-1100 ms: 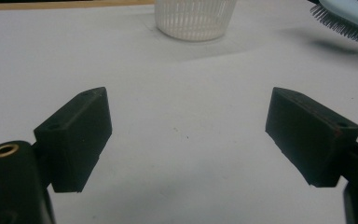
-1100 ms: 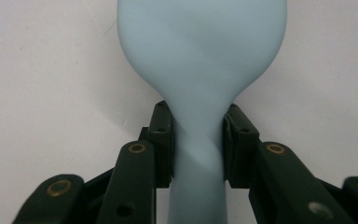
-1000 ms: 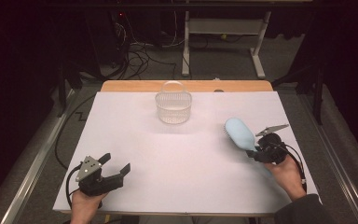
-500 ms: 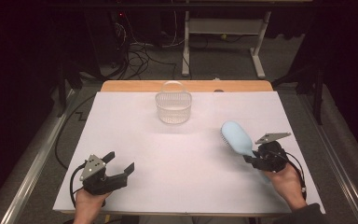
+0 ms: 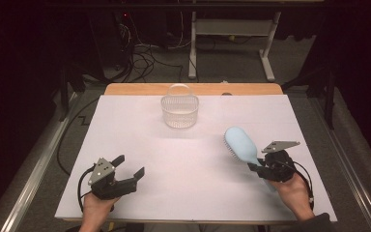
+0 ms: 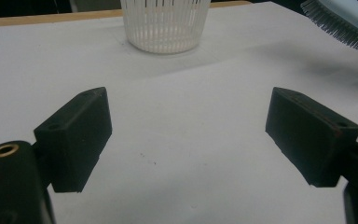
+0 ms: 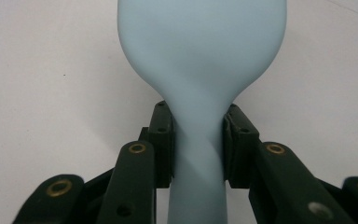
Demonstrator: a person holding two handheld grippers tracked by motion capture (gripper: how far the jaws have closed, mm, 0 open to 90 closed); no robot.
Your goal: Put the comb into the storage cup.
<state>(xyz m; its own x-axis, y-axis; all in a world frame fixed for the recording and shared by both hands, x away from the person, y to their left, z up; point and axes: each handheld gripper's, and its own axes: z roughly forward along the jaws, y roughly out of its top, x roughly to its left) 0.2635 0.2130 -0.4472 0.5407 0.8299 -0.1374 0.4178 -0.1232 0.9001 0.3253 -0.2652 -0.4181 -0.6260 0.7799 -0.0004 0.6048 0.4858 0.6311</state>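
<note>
gripping blue hairbrush [image 5: 240, 144] handle, head pointing toward basket [image 5: 179, 110]

One fixed overhead camera, two riding cameras low over the counter [image 5: 188, 159].
The high view looked forward and down across the whole counter. The left gripper view sat low, facing the far white basket [image 6: 165, 23], which the high view shared, and the hairbrush [image 6: 342, 21]. The right gripper view pressed close behind the hairbrush's back.

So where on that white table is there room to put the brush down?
Plenty: the wide bare middle between the left claw, the basket and the brush, plus both far corners beside the basket. It is tight only at the right claw, which grips the brush's handle.
</note>
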